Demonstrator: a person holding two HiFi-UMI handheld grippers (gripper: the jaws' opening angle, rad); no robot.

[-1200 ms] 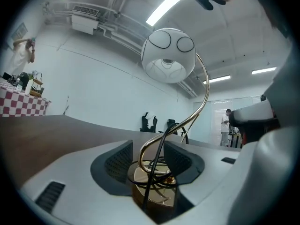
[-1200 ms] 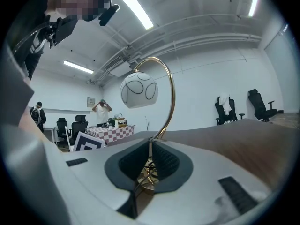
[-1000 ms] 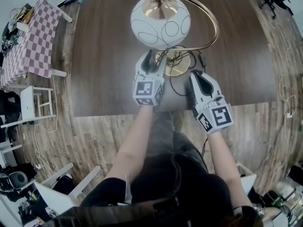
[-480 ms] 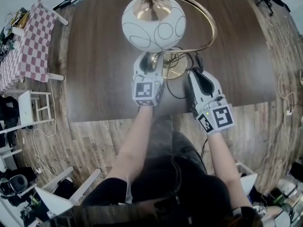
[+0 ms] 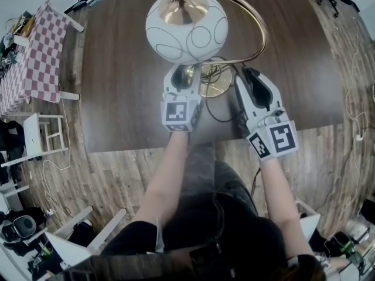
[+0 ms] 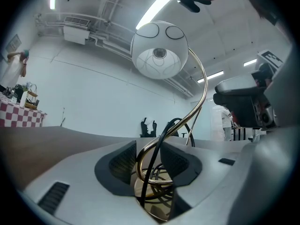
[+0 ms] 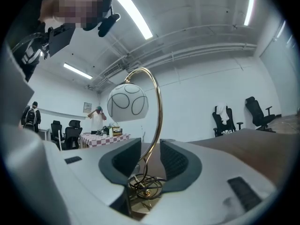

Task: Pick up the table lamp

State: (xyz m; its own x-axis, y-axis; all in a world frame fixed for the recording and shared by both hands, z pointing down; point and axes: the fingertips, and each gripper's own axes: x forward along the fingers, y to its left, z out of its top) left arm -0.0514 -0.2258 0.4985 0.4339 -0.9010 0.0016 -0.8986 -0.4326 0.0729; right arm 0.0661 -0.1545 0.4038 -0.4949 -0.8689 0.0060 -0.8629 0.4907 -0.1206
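Left hand-held gripper (image 5: 186,75): marker cube toward the person, jaws set over the near edge of the lamp's foot. Jaws a narrow gap apart; the brass stem and the black cord run up through that gap, the stem closer to the left pad. No clamping on both sides shows.

Right hand-held gripper (image 5: 248,74): just right of the lamp's foot, jaws pointing at it. Jaws narrowly apart, nothing pressed between them; in its own view the stem rises in line with the gap, a little ahead of the pads.

1 desk (image 5: 117,86): dark brown wood top, rounded far corners, standing on plank flooring.

1 table lamp (image 5: 186,27): standing on the desk, near its front middle, between the 2 hand-held grippers.
- Shade: white globe with thin dark looping lines, brass cap on top, hanging from the stem's end over the left hand-held gripper.
- Stem (image 5: 263,34): thin brass arch, swinging out right and back down to the foot.
- Base (image 5: 214,88): round brass disc, flat on the desk.
- Cord (image 5: 218,113): black, looped on the desk beside the base.
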